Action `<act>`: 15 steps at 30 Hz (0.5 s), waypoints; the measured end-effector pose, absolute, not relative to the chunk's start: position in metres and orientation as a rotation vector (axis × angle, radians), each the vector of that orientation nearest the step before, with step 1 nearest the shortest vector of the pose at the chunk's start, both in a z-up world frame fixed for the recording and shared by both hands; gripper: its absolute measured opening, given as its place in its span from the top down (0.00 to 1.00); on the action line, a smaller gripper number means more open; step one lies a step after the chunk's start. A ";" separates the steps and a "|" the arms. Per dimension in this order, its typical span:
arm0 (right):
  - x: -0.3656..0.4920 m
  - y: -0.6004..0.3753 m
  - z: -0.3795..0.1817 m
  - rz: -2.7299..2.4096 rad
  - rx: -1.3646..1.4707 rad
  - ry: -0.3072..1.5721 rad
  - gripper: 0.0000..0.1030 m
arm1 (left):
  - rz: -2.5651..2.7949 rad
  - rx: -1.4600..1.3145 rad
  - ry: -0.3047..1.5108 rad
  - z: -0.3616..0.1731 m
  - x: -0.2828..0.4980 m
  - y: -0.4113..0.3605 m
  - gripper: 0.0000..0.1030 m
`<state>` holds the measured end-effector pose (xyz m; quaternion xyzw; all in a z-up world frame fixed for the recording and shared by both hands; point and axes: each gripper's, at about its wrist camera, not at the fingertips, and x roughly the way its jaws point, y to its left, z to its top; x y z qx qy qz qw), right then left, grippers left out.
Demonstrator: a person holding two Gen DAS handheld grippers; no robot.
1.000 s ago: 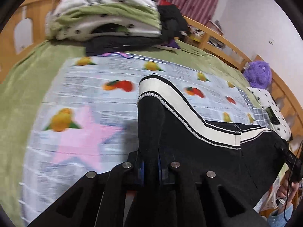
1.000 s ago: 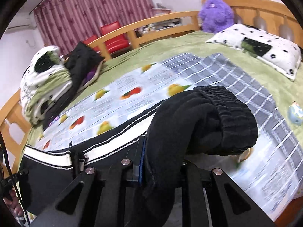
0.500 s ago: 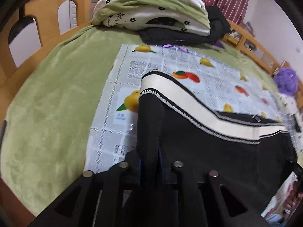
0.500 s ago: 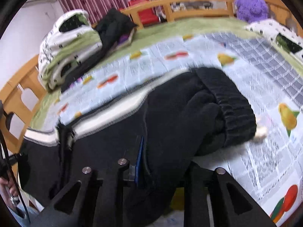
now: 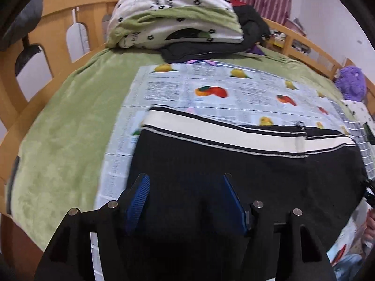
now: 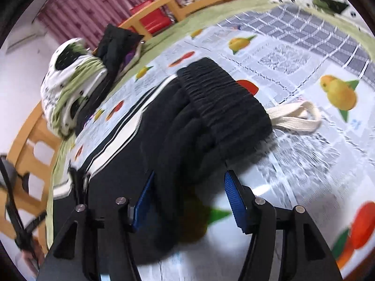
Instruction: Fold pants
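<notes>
The left tool (image 5: 185, 199) sits with its blue-padded fingers apart over the leg end of the black fleece pants with a cream side stripe (image 5: 234, 159), gripping nothing. The pants lie flat on the fruit-printed sheet (image 5: 211, 82) covering the green bed (image 5: 70, 117), their long axis running from this tool rightward along the bed's near edge. The right tool (image 6: 188, 199) is likewise spread, with bunched black cloth between its fingers but not pinched. The ribbed elastic waistband (image 6: 225, 100) and cream drawstring (image 6: 293, 117) lie just ahead of it, so the right hand is nearer the waist and the left nearer the cuffs.
</notes>
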<state>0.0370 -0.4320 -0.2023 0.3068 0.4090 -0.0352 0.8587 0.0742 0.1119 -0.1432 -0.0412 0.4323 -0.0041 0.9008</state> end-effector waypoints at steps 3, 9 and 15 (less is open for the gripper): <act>0.057 -0.441 -0.215 -0.094 0.709 0.861 0.34 | -0.084 -0.119 0.899 -0.150 0.071 0.096 0.40; 0.088 -0.451 -0.212 -0.167 0.661 0.809 0.67 | -0.196 -0.152 1.028 -0.190 0.081 0.060 0.40; 0.071 -0.468 -0.182 -0.166 0.566 0.648 0.71 | -0.244 -0.106 1.002 -0.195 0.074 0.042 0.40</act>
